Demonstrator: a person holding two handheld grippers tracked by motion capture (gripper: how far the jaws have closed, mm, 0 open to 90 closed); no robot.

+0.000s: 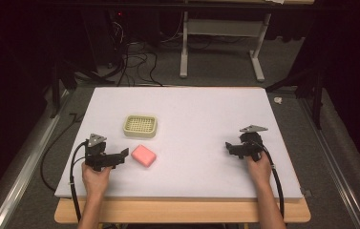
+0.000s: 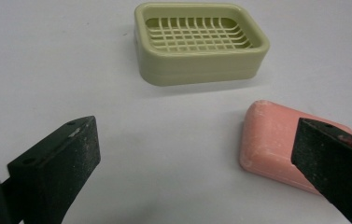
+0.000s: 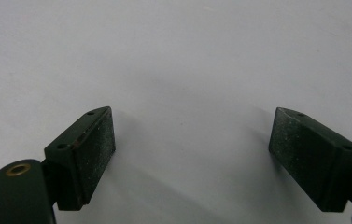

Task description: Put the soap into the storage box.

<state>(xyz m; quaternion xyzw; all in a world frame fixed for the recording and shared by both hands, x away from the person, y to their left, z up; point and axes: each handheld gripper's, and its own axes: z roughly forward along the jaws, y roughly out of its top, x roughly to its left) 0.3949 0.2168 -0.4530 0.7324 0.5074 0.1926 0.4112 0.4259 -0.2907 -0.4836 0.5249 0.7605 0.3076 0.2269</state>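
my left gripper (image 2: 197, 154) stood wide open, empty, beside the pink soap (image 2: 276, 142), near the green soap dish (image 2: 200, 44). my right gripper (image 3: 192, 149) hovered wide open over bare white table (image 1: 201, 109).

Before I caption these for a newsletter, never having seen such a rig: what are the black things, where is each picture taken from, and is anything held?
A person holds hand-operated tongs, the left tongs and the right tongs. One picture looks down from above the white table; the other two come from cameras riding on each tongs. On the table lie a pale green slatted plastic soap dish and a pink rectangular soap bar, apart. Both tongs are open and hold nothing.
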